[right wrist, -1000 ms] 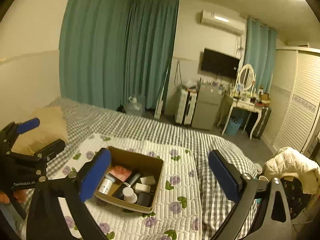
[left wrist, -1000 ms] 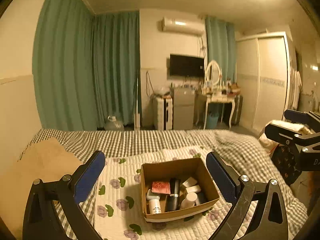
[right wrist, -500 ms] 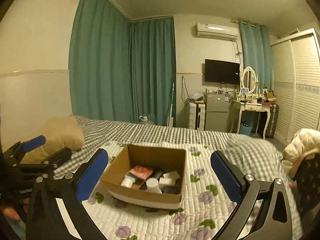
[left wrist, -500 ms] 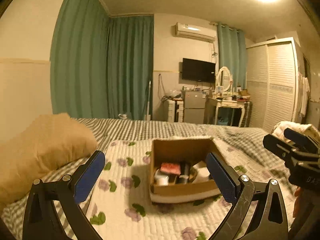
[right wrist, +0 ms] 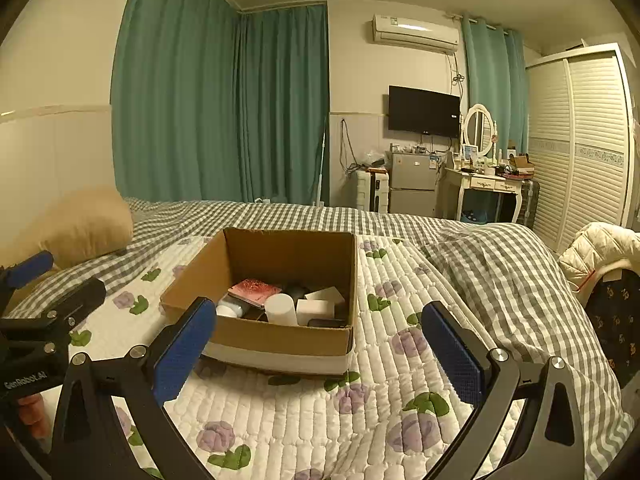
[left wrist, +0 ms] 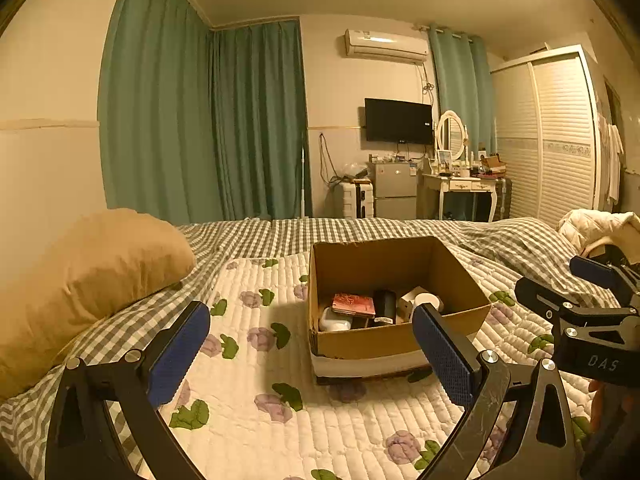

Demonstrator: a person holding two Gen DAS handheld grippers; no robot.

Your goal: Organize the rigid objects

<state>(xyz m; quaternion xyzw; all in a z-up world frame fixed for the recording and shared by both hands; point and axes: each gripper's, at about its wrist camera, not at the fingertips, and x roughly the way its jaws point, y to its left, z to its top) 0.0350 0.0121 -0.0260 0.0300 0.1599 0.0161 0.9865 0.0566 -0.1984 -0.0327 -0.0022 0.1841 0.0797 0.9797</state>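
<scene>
An open cardboard box (left wrist: 400, 344) (right wrist: 280, 340) sits on a white quilted mat with purple flowers on the bed. Inside lie a red packet (left wrist: 354, 305) (right wrist: 254, 290), a black tube (left wrist: 385, 305), a white cylinder (right wrist: 281, 309), white blocks (right wrist: 316, 310) and a white bottle (left wrist: 336, 320). My left gripper (left wrist: 312, 354) is open and empty, low over the mat just in front of the box. My right gripper (right wrist: 320, 356) is open and empty, also just in front of the box. Each gripper shows at the edge of the other's view.
A tan pillow (left wrist: 88, 276) lies at the left on the checked bedspread (right wrist: 480, 256). A white jacket (right wrist: 600, 252) hangs on a chair at the right. Green curtains, a dressing table (right wrist: 488, 184) and a wardrobe stand beyond the bed.
Both grippers have come down from high above the bed to a low level and moved closer to the box. Both stayed open.
</scene>
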